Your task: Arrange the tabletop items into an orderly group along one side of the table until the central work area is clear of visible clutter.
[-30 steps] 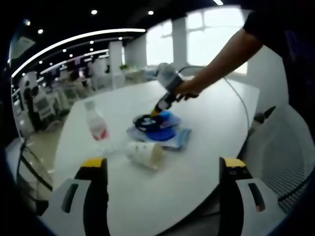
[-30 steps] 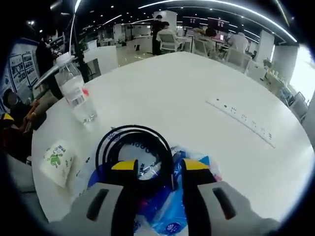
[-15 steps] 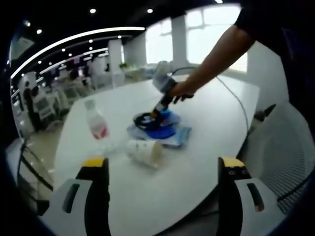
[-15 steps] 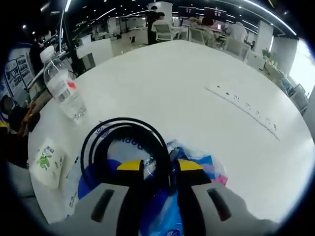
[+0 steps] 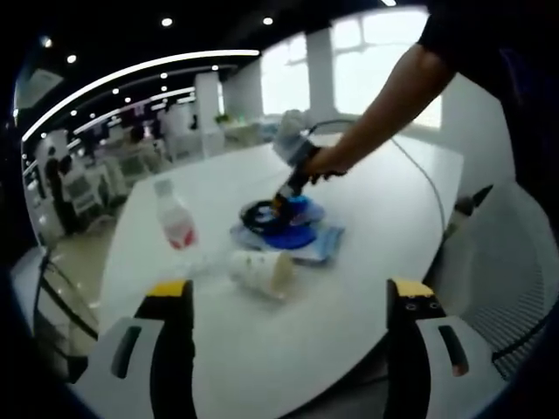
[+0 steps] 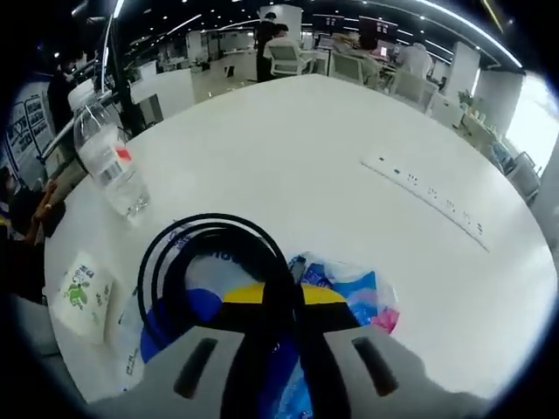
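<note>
A black cable coil [image 6: 205,249] lies on blue plastic packets [image 6: 354,292] in the middle of the white table [image 6: 288,140]. My right gripper [image 6: 281,295] is shut on the coil's near strand. In the left gripper view a hand holds that right gripper [image 5: 282,202] down on the cable coil [image 5: 259,215] and the blue packets [image 5: 293,236]. A clear water bottle [image 5: 175,225] with a red label stands left of the pile, also seen as the bottle [image 6: 109,166]. A paper cup [image 5: 262,271] lies on its side nearer to me. My left gripper [image 5: 290,290] hangs open above the near table edge.
A white power strip [image 6: 428,196] runs across the table's far right part. The tipped cup [image 6: 80,292] lies at the left edge in the right gripper view. Office chairs and desks with people stand beyond the table. A cable trails over the table behind the arm [image 5: 384,96].
My right gripper's jaws have come together onto the cable coil's strand. The left gripper has stayed open and almost still.
</note>
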`<state>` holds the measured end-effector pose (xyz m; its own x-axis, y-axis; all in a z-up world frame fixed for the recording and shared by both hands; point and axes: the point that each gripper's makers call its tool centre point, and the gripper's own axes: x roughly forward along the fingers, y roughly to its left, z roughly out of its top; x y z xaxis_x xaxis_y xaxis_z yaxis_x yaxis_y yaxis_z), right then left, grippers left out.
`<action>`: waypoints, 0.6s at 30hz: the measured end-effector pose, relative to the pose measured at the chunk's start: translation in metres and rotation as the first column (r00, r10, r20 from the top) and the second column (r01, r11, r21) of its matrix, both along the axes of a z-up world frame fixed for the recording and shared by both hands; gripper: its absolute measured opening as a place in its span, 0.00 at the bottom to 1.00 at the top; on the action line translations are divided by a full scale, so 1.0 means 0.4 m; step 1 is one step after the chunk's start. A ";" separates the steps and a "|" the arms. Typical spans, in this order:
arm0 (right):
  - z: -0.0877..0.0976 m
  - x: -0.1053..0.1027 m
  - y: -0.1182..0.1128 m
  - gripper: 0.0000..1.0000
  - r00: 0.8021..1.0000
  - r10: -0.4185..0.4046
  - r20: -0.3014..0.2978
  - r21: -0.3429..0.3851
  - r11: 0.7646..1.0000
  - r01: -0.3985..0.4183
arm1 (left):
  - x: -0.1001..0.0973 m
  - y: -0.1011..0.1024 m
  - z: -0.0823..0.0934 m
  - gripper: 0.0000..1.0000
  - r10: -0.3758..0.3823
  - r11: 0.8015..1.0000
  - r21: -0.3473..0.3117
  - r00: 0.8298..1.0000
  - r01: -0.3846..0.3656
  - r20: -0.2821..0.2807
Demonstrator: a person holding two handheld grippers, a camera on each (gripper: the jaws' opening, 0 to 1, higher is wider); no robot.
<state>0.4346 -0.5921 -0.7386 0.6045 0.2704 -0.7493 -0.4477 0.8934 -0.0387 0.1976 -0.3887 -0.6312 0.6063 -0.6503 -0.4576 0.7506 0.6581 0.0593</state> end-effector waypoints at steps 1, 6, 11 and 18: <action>0.009 -0.003 0.005 0.10 1.000 0.003 0.003 0.003 1.000 -0.003 | 0.000 0.000 0.000 0.88 -0.001 1.000 0.001 1.000 0.001 0.002; 0.034 -0.016 0.017 0.09 1.000 0.003 0.001 0.024 1.000 -0.003 | 0.000 -0.001 0.002 0.88 -0.002 1.000 -0.003 1.000 0.002 0.007; 0.074 -0.036 0.033 0.09 1.000 0.012 0.013 0.055 0.998 -0.012 | -0.001 -0.003 0.007 0.88 -0.009 1.000 -0.009 1.000 0.009 0.015; 0.137 -0.061 0.043 0.09 0.999 0.010 0.043 0.091 0.996 -0.014 | -0.003 -0.006 0.009 0.88 -0.019 1.000 -0.003 0.999 0.020 0.026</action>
<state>0.4101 -0.5748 -0.6837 0.6313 0.3440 -0.6951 -0.4582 0.8885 0.0235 0.1963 -0.3912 -0.6276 0.6054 -0.6638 -0.4392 0.7615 0.6436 0.0769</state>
